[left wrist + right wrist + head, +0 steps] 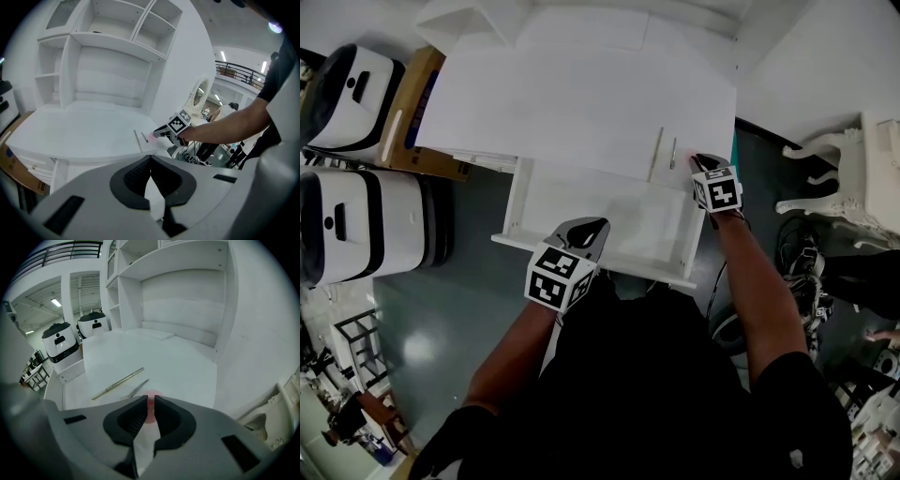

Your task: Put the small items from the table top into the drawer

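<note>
A white desk top (581, 103) has an open drawer (514, 202) pulled out under its front edge. At the desk's front right lie a long thin pen (656, 154) and a small metal clip (672, 153). Beside them my right gripper (697, 161) is down on the desk, shut on a small pink item (150, 409) that shows between its jaws. The pen (118, 383) and the clip (138, 388) lie just beyond those jaws. My left gripper (586, 230) hangs over the drawer, shut, with nothing in it.
Two white rounded machines (352, 94) (356, 225) and a cardboard box (417, 103) stand on the floor at the left. A white ornate chair (853, 169) and cables (797, 253) are at the right. Shelves (108, 47) rise at the desk's back.
</note>
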Available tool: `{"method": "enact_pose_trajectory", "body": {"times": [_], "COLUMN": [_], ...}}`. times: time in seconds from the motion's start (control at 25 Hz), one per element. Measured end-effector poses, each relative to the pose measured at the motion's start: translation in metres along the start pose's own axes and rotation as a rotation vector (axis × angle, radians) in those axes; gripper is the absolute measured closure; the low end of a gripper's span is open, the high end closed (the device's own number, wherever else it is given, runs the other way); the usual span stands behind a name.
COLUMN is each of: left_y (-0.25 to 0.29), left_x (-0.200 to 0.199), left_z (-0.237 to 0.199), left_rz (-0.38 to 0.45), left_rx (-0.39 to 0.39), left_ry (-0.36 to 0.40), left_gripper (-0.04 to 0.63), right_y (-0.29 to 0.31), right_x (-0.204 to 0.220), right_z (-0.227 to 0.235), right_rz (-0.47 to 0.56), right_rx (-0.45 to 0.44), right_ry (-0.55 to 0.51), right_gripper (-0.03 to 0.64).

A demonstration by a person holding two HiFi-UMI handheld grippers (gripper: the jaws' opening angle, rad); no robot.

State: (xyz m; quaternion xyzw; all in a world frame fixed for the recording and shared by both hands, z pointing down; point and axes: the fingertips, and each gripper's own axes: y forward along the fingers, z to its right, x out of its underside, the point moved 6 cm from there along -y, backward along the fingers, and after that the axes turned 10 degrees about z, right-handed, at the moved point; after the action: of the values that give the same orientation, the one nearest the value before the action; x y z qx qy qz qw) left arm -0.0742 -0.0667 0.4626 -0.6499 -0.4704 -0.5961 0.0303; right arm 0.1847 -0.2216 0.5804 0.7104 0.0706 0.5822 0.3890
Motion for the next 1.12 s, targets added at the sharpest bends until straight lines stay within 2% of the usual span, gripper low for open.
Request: {"method": "enact_pose_trajectory", "body": {"times": [0.24, 0.48, 0.8, 0.96, 1.12], "left_y": [0.001, 0.004, -0.001, -0.007, -0.01], "left_x": [0.0, 0.002, 0.008, 0.013, 0.021], "left_z": [0.0, -0.002, -0.008, -0.009, -0.011], "left_rz": [0.007, 0.016, 0.028, 0.025, 0.011], "left_rx": [0.02, 0.035, 0.027, 0.024, 0.014], "left_ry": [0.008, 0.008, -0.008, -0.013, -0.023], "left_gripper": [0.592, 0.591, 0.592, 0.592, 0.592], "right_y": [-0.025, -0.05, -0.061, -0.053, -0.031], "right_x": [-0.002, 0.014, 0.049, 0.065, 0.085], "right_z": [-0.016, -0.049, -0.109, -0.132, -0.156], "right_rz": [0.034, 0.036, -0.023, -0.061, -0.122], "right_rx": [-0.014, -0.067, -0.16, -0.192, -0.249], "right_ry": [0.001, -0.038, -0.037, -0.035, -0.077], "right_gripper": [0.56, 0.559, 0.558, 0.56, 0.56]}}
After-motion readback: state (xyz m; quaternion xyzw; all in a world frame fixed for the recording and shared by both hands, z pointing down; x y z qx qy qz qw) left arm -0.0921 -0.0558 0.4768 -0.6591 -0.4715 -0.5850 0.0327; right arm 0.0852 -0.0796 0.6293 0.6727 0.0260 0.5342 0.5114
